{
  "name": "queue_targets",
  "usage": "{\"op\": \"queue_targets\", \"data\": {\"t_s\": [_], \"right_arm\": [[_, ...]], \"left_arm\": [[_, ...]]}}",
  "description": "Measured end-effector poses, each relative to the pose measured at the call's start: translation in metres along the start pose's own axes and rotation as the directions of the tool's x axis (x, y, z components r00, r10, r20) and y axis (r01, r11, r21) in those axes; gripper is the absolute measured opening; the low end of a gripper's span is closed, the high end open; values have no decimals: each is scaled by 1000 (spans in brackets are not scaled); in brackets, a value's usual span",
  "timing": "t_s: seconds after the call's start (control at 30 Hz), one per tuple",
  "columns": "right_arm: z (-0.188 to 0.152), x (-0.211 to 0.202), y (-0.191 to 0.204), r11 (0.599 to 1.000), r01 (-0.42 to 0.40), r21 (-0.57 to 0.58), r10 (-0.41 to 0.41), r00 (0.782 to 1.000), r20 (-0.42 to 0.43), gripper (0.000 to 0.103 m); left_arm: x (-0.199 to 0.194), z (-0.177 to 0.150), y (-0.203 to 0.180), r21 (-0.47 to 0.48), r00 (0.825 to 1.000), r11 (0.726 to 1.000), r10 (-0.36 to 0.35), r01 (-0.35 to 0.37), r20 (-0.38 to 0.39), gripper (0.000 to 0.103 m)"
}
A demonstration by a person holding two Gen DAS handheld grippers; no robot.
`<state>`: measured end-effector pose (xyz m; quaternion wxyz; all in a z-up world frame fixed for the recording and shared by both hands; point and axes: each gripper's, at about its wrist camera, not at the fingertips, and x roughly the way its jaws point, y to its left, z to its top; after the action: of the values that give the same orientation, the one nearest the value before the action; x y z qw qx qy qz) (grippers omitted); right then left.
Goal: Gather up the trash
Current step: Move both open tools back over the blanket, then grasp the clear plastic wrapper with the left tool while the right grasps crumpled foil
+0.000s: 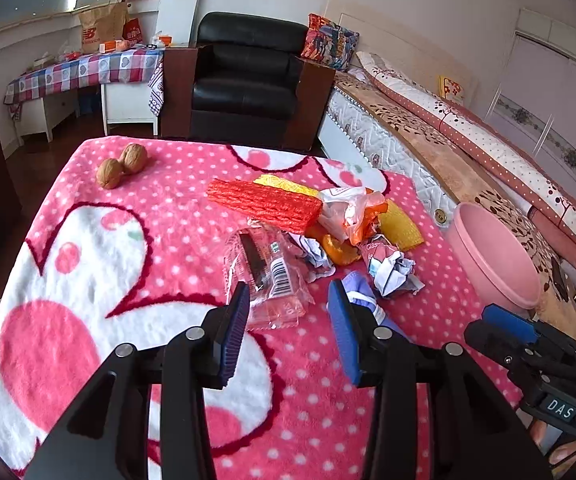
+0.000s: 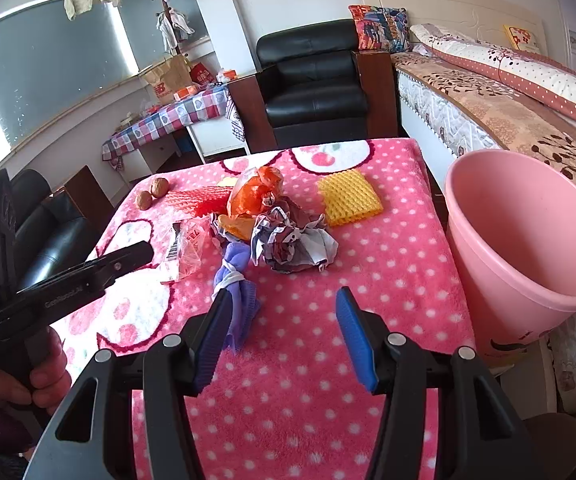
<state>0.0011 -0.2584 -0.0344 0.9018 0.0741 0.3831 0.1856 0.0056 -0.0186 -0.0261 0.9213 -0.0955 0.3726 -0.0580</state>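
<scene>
Trash lies in a heap on the pink dotted blanket [image 1: 135, 264]: a clear plastic wrapper [image 1: 265, 276], crumpled paper [image 1: 392, 268], an orange plastic bag [image 1: 352, 212], red foam netting [image 1: 263, 202], yellow foam netting [image 2: 348, 196] and a purple cloth bundle [image 2: 233, 280]. My left gripper [image 1: 288, 308] is open, its left finger beside the wrapper. My right gripper [image 2: 281, 314] is open and empty just above the blanket, next to the purple bundle. A pink bin [image 2: 528, 256] stands at the table's right edge. The crumpled paper [image 2: 292, 244] lies ahead of the right gripper.
Two walnuts [image 1: 121, 166] sit at the blanket's far left. A black armchair [image 1: 247, 80] stands behind the table, a bed [image 1: 468, 140] to the right, and a checkered side table [image 1: 83, 72] at the back left.
</scene>
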Motion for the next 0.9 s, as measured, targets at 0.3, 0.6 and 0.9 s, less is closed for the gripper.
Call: {"op": "queue_targets", "data": {"t_s": [0.3,0.6,0.9], "right_arm": [[28,21,-8,998,-34,43,35,999,-20,54],[45,67,9,999,-40,16,41,995,-96,61],[45,96,6,999,7,38,-1,989,-150,28]], "left_arm": [[40,-1,6,-10,995,999,46,-47,-89,11],[3,-6,25,-28,997,1000,-12,11,-70,0],[-26,-4,43,-63,999,997,-33,32,-11,0]]}}
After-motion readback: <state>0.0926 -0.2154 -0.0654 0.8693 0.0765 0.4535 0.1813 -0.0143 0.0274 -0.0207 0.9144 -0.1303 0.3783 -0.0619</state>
